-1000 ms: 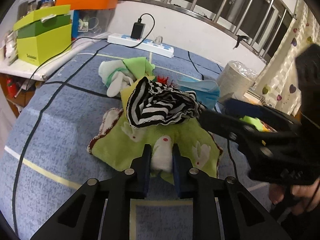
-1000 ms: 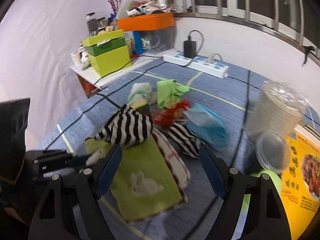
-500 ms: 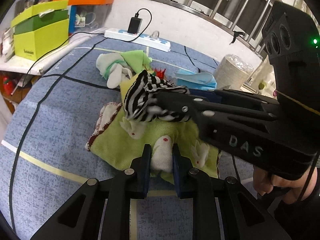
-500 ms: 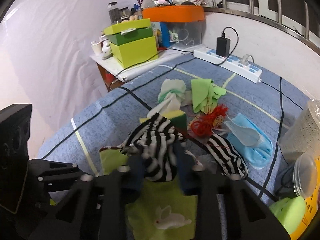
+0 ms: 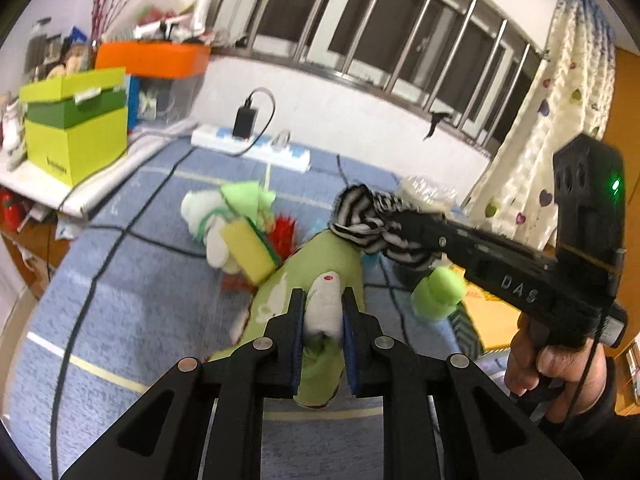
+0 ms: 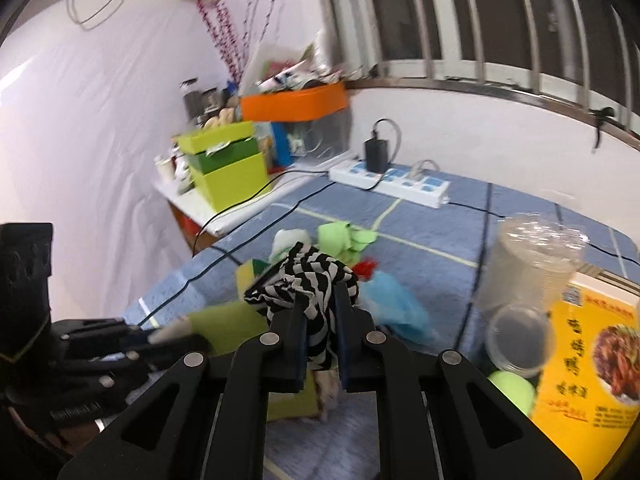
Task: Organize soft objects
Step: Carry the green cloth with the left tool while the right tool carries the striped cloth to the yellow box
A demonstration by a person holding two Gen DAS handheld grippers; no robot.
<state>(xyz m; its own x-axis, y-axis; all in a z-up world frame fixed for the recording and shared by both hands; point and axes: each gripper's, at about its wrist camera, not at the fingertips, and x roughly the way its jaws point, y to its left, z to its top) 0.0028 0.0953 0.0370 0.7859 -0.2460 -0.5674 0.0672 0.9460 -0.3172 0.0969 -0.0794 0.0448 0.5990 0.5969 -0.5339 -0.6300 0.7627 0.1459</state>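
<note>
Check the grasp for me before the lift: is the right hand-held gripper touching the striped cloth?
Touching. The right wrist view shows the right hand-held gripper shut on the striped cloth, fabric pinched between both fingers.

"DAS" (white) on right tool [image 5: 400, 224]
</note>
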